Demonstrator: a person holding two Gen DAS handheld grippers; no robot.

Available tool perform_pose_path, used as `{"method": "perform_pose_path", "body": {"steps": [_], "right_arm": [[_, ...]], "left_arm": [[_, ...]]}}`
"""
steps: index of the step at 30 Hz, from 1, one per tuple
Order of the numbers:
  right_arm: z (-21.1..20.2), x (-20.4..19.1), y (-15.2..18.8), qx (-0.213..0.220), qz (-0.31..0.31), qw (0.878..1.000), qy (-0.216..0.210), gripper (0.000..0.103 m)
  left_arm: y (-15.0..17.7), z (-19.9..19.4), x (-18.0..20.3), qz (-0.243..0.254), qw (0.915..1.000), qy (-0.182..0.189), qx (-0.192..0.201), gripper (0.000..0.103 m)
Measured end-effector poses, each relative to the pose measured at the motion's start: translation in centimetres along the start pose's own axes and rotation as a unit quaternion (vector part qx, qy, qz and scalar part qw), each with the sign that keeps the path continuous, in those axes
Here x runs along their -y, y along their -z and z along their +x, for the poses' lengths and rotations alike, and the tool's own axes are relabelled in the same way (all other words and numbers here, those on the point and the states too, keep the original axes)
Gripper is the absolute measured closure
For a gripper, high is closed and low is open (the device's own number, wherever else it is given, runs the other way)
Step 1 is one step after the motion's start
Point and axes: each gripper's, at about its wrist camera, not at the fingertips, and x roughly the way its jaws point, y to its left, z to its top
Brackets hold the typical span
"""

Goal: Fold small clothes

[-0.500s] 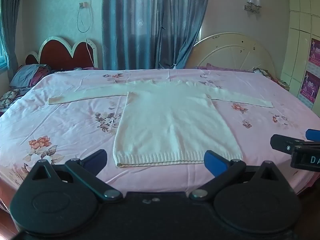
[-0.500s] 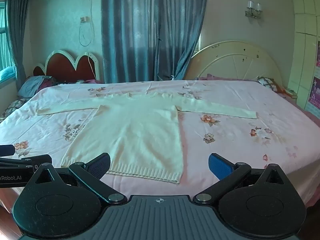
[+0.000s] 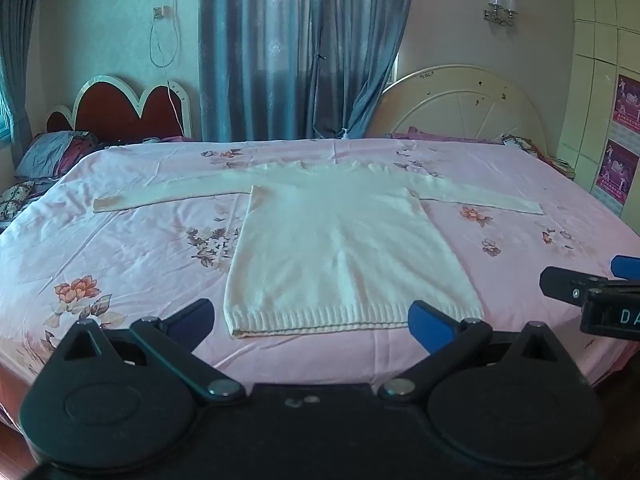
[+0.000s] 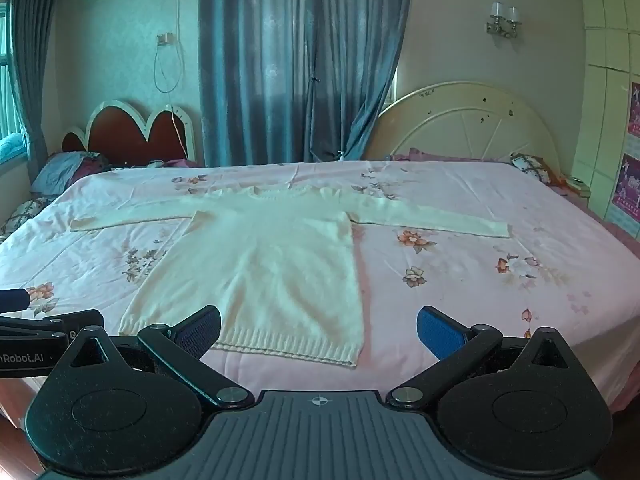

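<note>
We see the cream sweater (image 3: 340,256) lying flat mid-frame on the pink bedsheet (image 3: 120,256) (sleeves spread sideways). Our left gripper (image 3: 312,320) and right gripper (image 4: 320,330), low in frame, gape wide, holding nothing.

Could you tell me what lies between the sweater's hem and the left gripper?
Only bare pink sheet separates the sweater hem from the left gripper, seen in the left wrist view.

Blue curtains (image 3: 304,52); two headboards (image 3: 132,108)

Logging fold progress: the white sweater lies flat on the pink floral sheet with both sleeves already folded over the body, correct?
Not quite. The white sweater does lie flat on the pink floral sheet, but both sleeves are spread straight out sideways, unfolded, as the left wrist view shows.
</note>
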Motion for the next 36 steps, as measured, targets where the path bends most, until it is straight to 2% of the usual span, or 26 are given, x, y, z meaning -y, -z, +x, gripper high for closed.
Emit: {"method": "perform_pose_path", "body": {"steps": [36], "right_arm": [[-0.2, -1.6, -0.9, 0.006, -0.011, 1.000, 0.003, 0.000]], "left_arm": [[-0.5, -0.6, -1.1, 0.002, 1.0000, -0.002, 0.007, 0.000]]}}
